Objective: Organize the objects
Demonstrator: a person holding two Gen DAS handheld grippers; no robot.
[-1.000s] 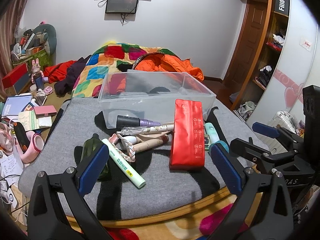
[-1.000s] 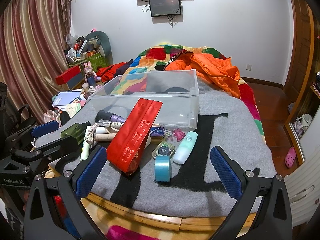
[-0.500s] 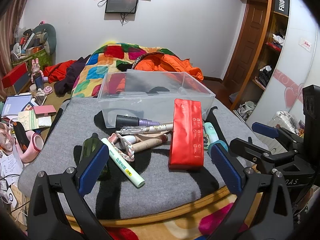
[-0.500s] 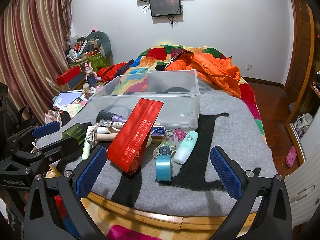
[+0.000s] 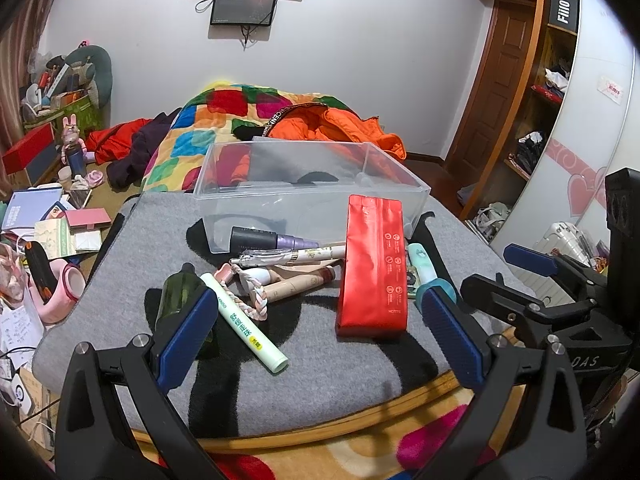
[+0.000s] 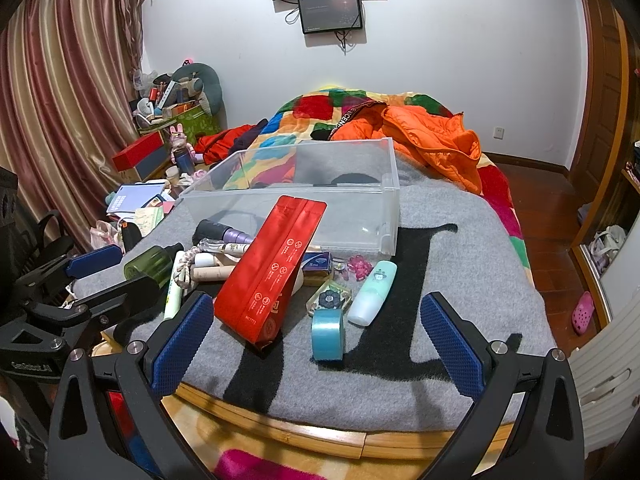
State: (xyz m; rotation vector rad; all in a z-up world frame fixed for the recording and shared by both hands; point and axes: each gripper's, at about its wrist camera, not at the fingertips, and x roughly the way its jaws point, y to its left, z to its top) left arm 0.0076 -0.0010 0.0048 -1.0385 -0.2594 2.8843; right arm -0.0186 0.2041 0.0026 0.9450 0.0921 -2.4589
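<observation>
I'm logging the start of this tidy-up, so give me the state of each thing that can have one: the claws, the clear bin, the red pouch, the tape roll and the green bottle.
Left claw: open, holding nothing.
Right claw: open, holding nothing.
Clear bin: upright, no lid, nothing inside.
Red pouch: sealed, propped on other items.
Tape roll: standing on edge.
Green bottle: capped, lying on its side.
</observation>
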